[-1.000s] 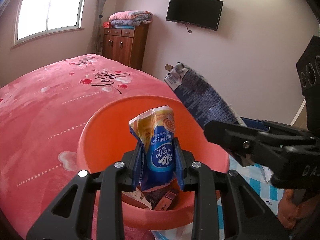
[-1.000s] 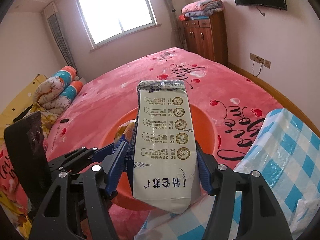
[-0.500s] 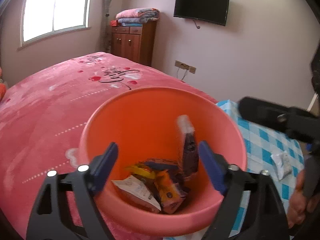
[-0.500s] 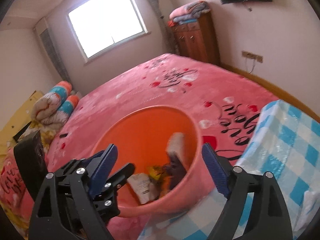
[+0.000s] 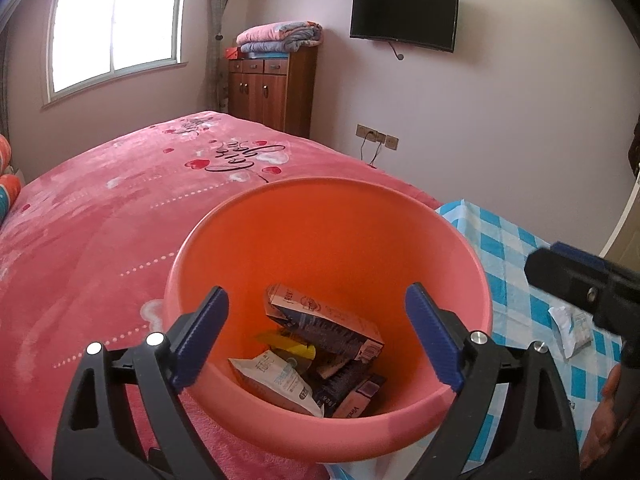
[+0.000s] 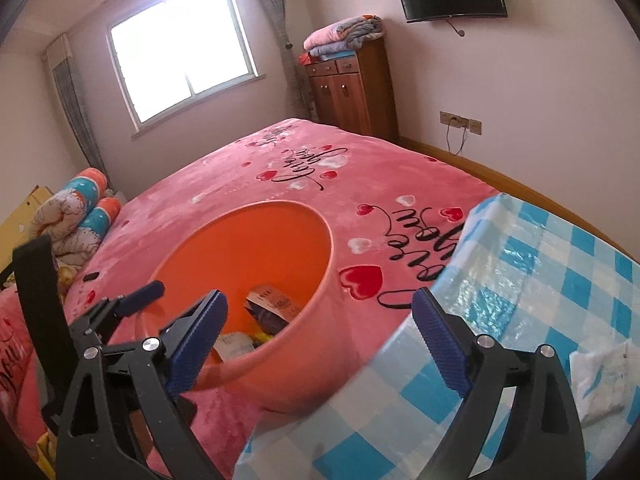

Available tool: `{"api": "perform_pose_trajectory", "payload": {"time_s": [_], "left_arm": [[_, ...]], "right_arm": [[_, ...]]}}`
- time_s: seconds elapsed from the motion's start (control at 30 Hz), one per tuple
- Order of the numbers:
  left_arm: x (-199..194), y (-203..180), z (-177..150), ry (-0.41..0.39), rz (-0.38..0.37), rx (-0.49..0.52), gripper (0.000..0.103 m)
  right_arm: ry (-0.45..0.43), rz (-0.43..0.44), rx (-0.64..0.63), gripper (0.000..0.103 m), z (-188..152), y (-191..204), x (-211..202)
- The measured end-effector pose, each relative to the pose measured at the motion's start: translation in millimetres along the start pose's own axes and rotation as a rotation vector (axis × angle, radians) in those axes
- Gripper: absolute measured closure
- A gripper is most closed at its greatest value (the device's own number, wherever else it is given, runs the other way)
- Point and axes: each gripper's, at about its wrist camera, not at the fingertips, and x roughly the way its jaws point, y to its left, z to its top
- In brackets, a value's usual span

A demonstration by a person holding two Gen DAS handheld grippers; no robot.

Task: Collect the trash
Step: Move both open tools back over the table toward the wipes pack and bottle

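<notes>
An orange plastic bin [image 5: 332, 432] stands on the pink bed, also in the right wrist view [image 6: 304, 364]. Inside lie several wrappers: a dark carton [image 5: 324, 324], a white tissue pack [image 5: 276, 380] and other packets. My left gripper [image 5: 320, 336] is open and empty, just above the bin's near rim. My right gripper [image 6: 320, 344] is open and empty, to the right of the bin over the cloth's edge. It shows at the right of the left wrist view [image 5: 580, 284]. A crumpled white wrapper [image 5: 570, 330] lies on the checked cloth, also in the right wrist view [image 6: 600, 376].
The pink bedspread [image 5: 100, 216] spreads behind and left of the bin. A blue-and-white checked cloth [image 6: 540, 280] covers the bed's right part. A wooden cabinet [image 5: 272, 88] with folded blankets and a wall TV [image 5: 404, 18] stand at the far wall. Rolled quilts [image 6: 76, 216] lie at the left.
Both grippers opened. The blue tissue pack from the left and the tall carton from the right dropped into the bin. The right gripper has drawn back to the right.
</notes>
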Motion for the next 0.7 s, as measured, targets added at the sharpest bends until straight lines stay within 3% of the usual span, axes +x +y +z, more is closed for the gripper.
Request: {"api": "perform_pose_trajectory", "payload": {"time_s": [0.7], "left_arm": [[-27,-33,-5,-0.031,-0.017,0.045,0.010]], "right_arm": [[-0.007,-0.053,0.111,0.011,-39,-43,-38]]}}
